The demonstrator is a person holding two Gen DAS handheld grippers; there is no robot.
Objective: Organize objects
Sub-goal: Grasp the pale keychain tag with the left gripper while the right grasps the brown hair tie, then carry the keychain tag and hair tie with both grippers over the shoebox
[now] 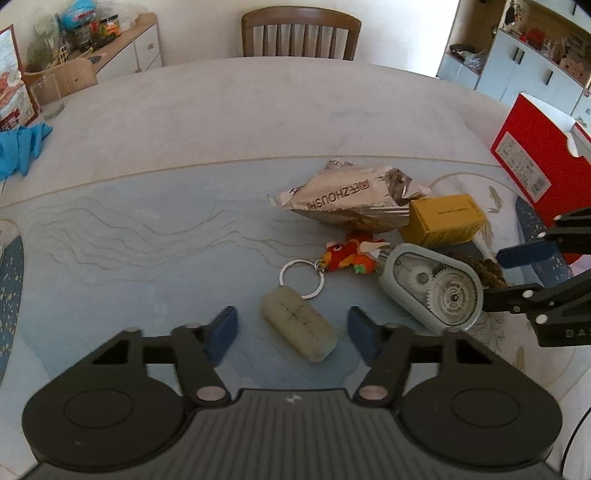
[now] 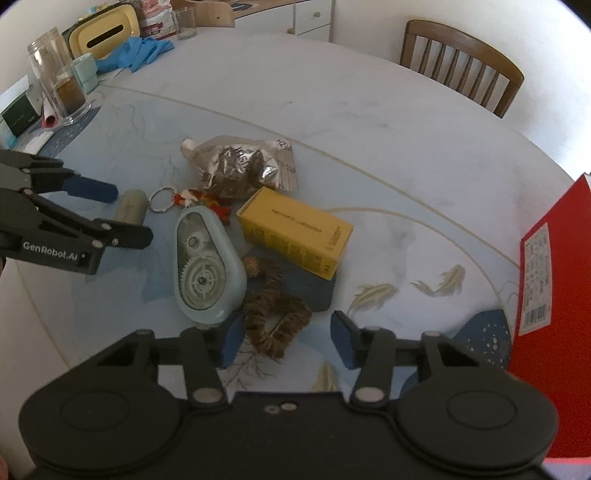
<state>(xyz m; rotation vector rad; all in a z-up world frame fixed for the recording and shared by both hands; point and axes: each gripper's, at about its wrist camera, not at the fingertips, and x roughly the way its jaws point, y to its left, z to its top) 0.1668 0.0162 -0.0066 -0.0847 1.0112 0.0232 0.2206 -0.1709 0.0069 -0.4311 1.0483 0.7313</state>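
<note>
Brown bead loop plain only from right wrist.

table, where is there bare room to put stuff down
Bare: the wide stretch of table between the chair and the foil bag, and the left part between the blue gloves and the grey eraser. Crowded: the clump of foil bag, yellow box and tape dispenser.

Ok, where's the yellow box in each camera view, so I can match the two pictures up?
Left wrist view: the yellow box sits right of centre, just right of the foil packet.
Right wrist view: the yellow box lies near the centre, below the foil packet.
Shared landmark: the correction tape dispenser, next to the box in both.
</note>
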